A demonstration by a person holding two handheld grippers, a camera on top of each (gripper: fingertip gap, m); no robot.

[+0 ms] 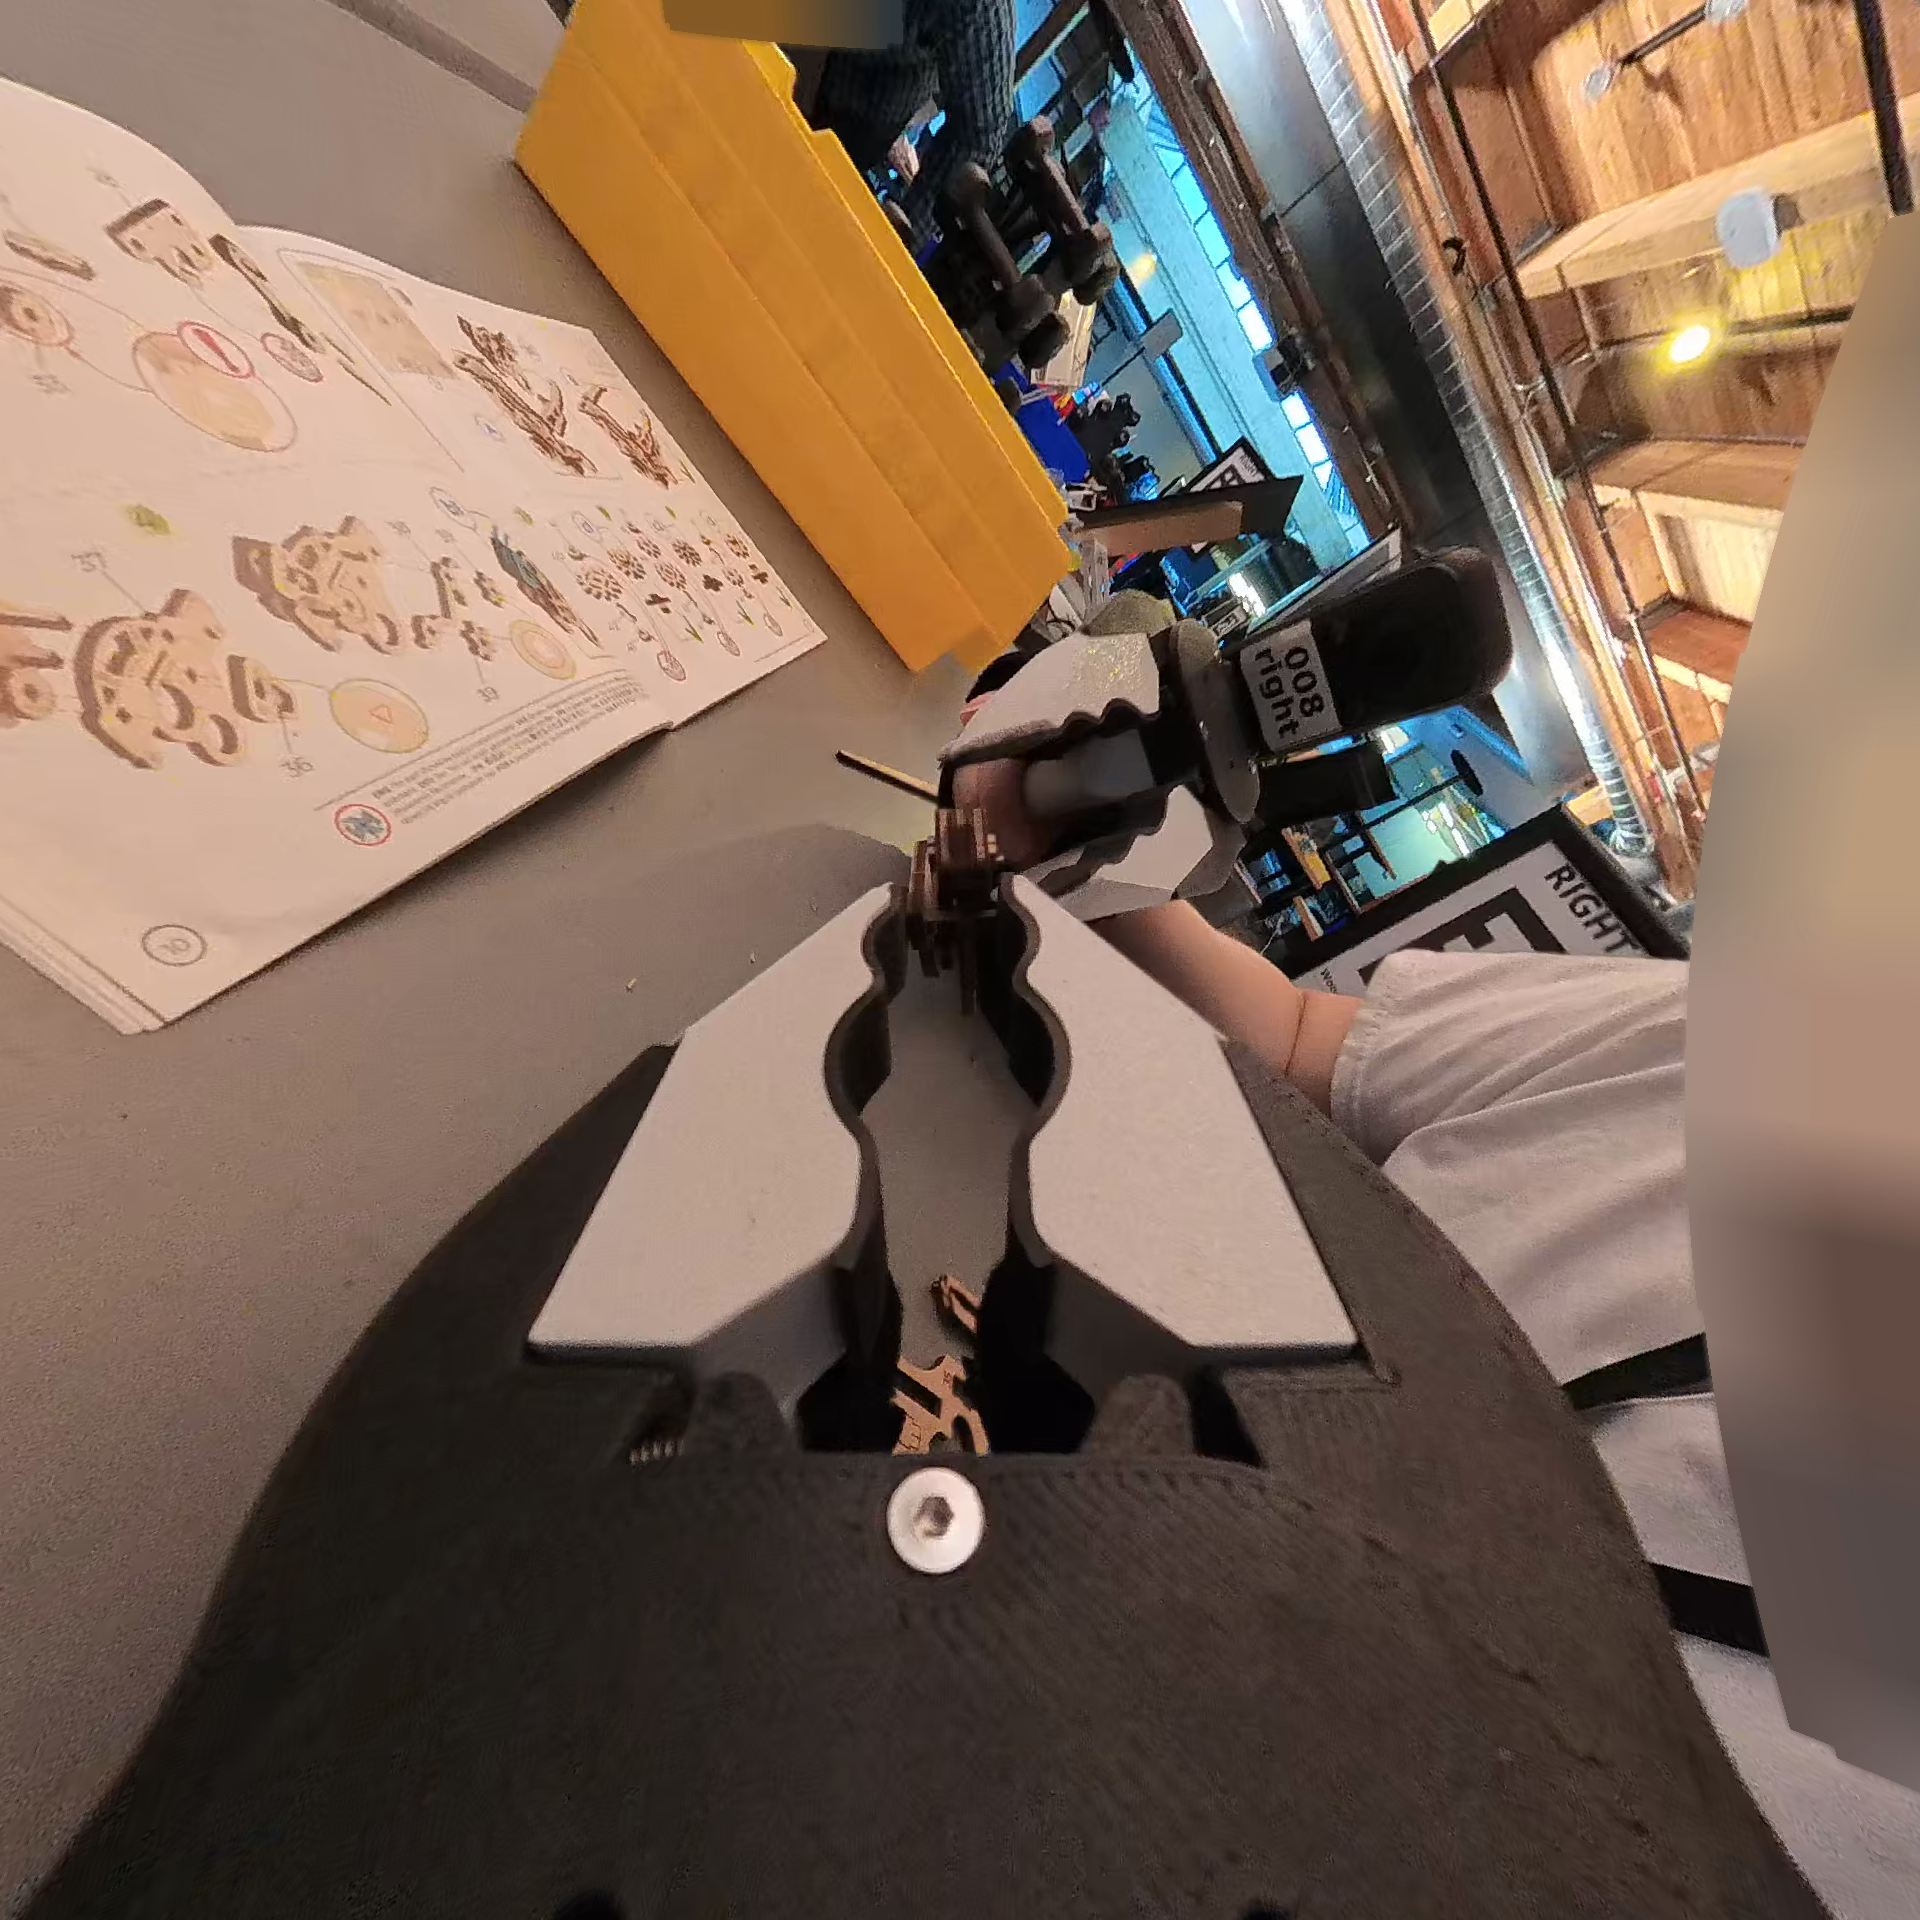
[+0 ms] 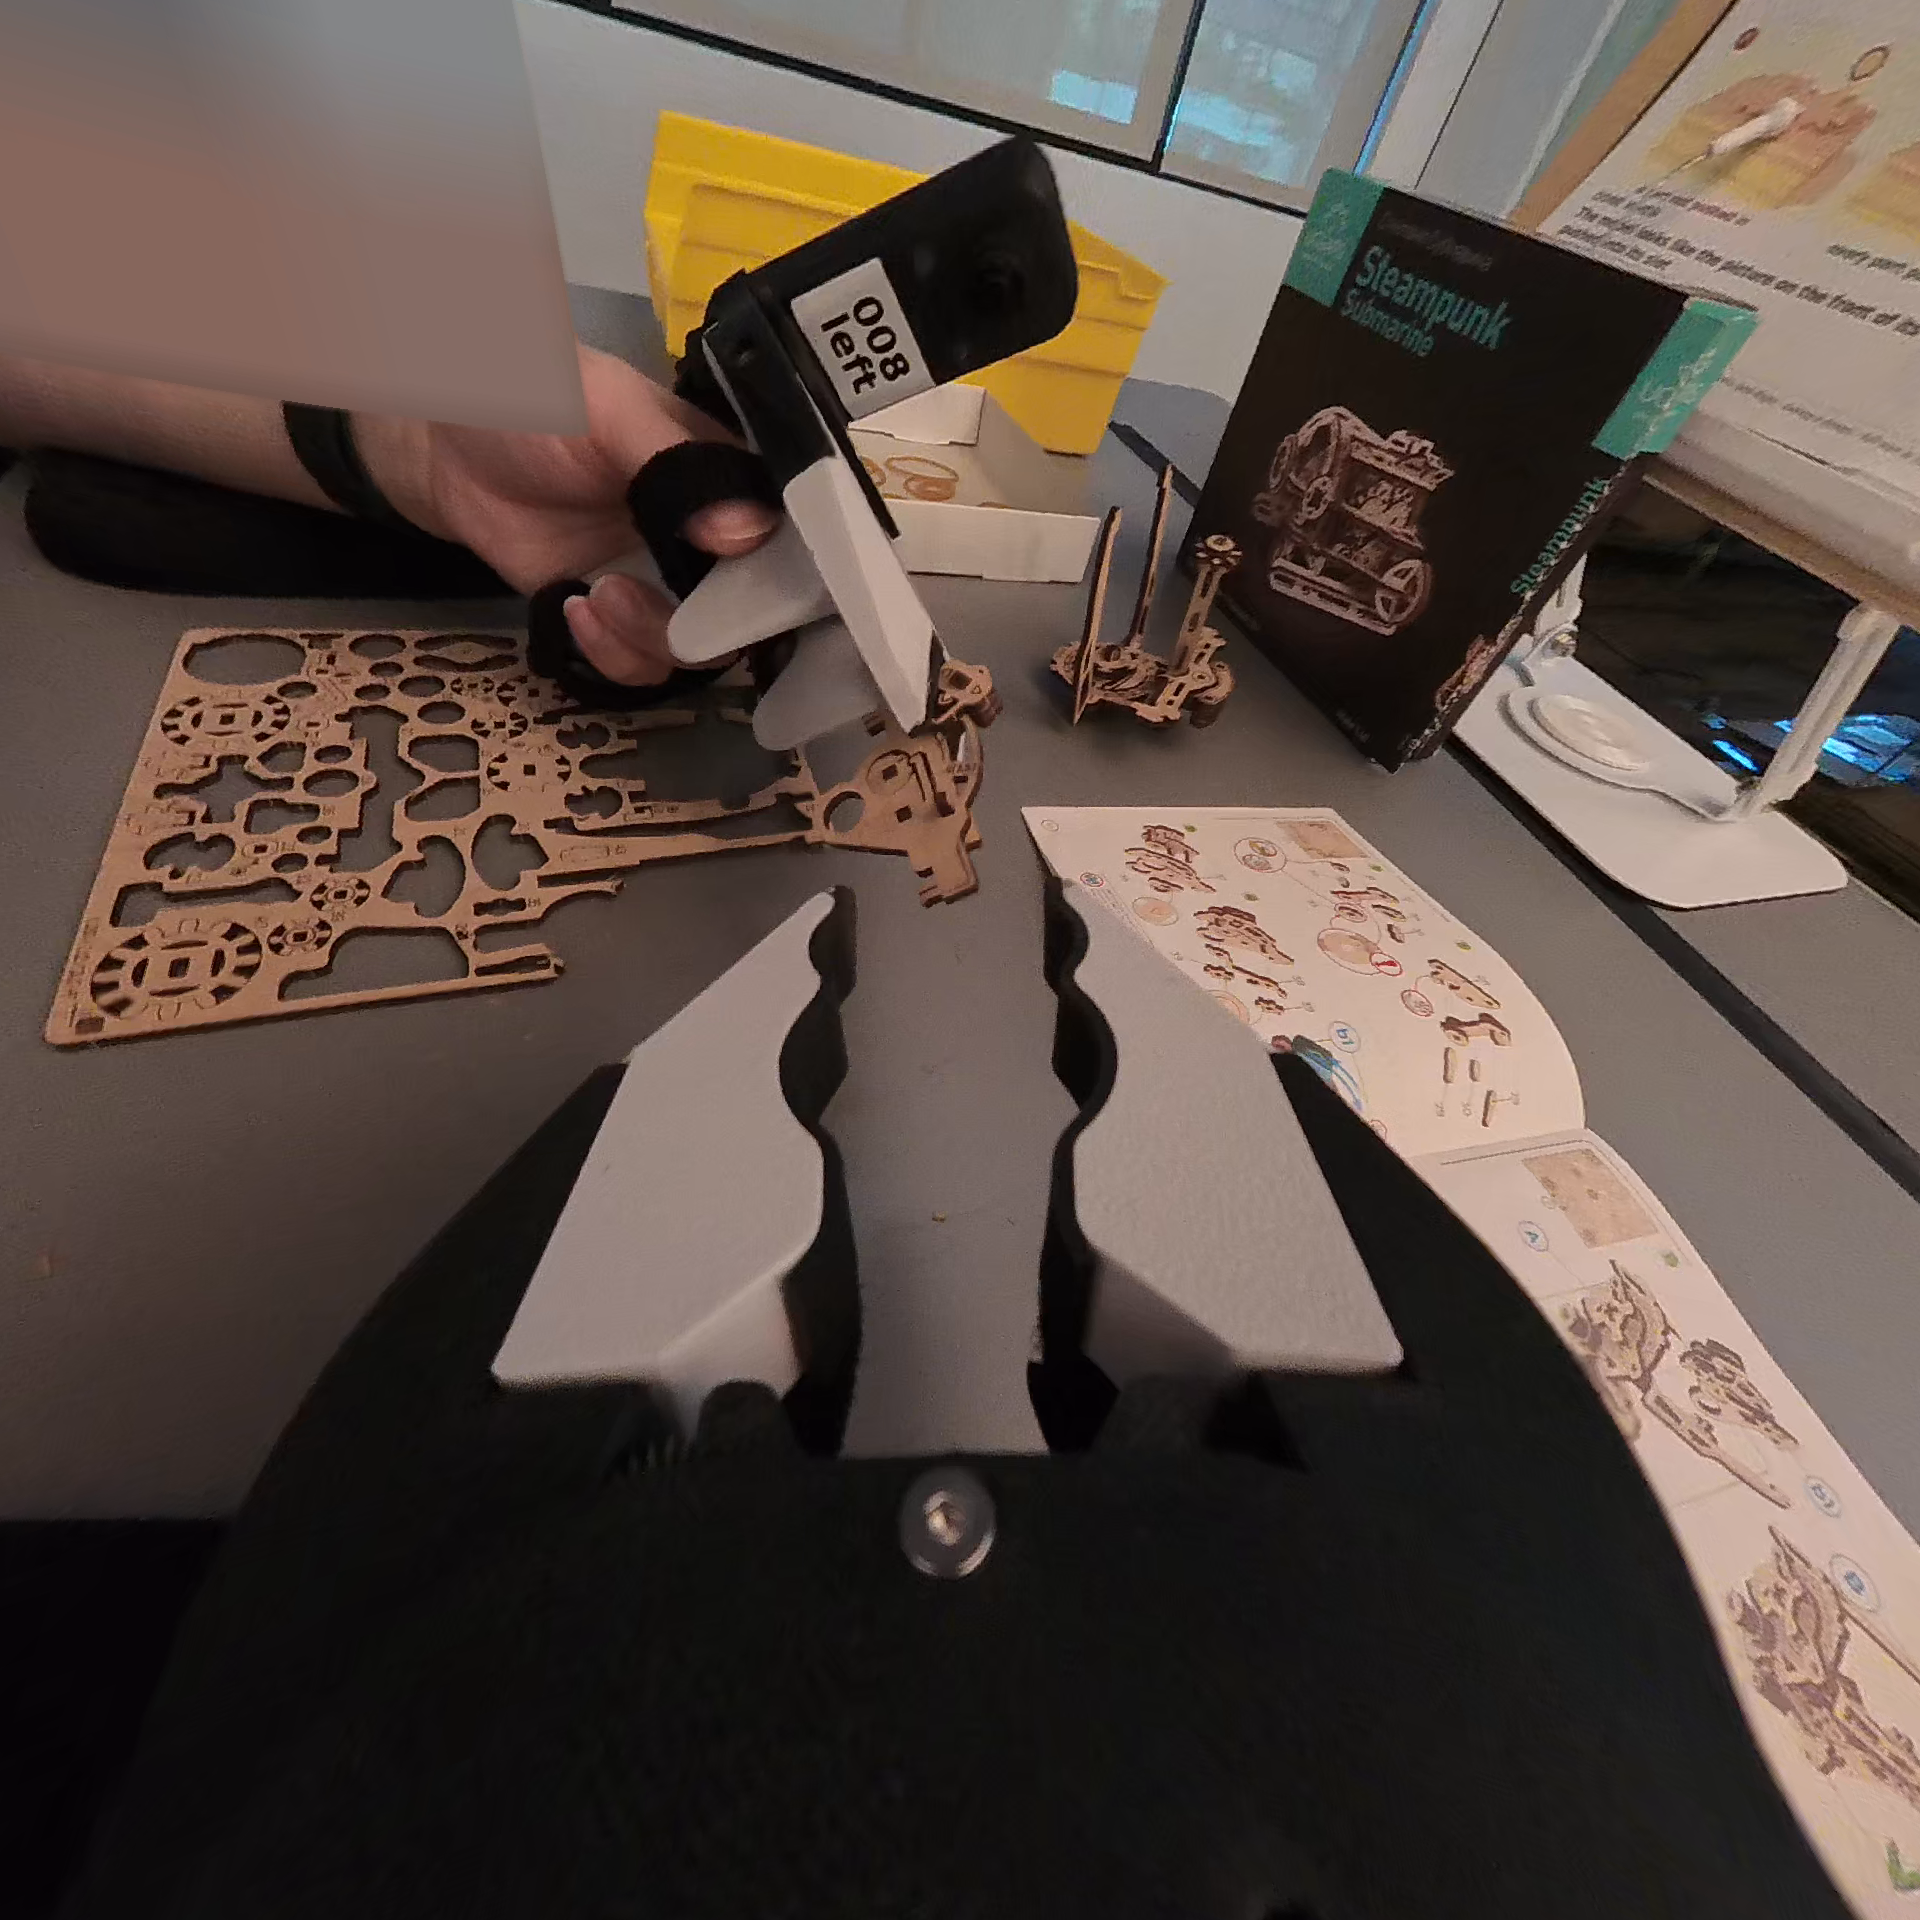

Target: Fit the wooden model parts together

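Note:
My left gripper (image 1: 951, 902) is shut on a small wooden sub-assembly (image 1: 948, 883) pinched at its fingertips. The right wrist view shows it (image 2: 916, 717) tilted down just above the table, with the held part (image 2: 964, 688) sticking out of its tip. A loose flat wooden part (image 2: 914, 816) lies right below it, at the end of a punched-out plywood sheet (image 2: 312, 831). My right gripper (image 2: 945, 899) is open and empty, hovering a short way in front of these parts. It also shows in the left wrist view (image 1: 1081, 790), facing the held part.
A part-built wooden model (image 2: 1143, 665) stands beside the dark kit box (image 2: 1434, 468). The open instruction booklet (image 2: 1351, 966) lies to the right, also in the left wrist view (image 1: 312, 520). A yellow bin (image 2: 935, 260) and a white tray (image 2: 966, 499) sit behind. A person's hand (image 2: 540, 509) holds the left gripper. Left tips to right tips: about 4 centimeters. Both grippers' tips are roughly 20 centimeters from the part-built wooden model (image 2: 1143, 665).

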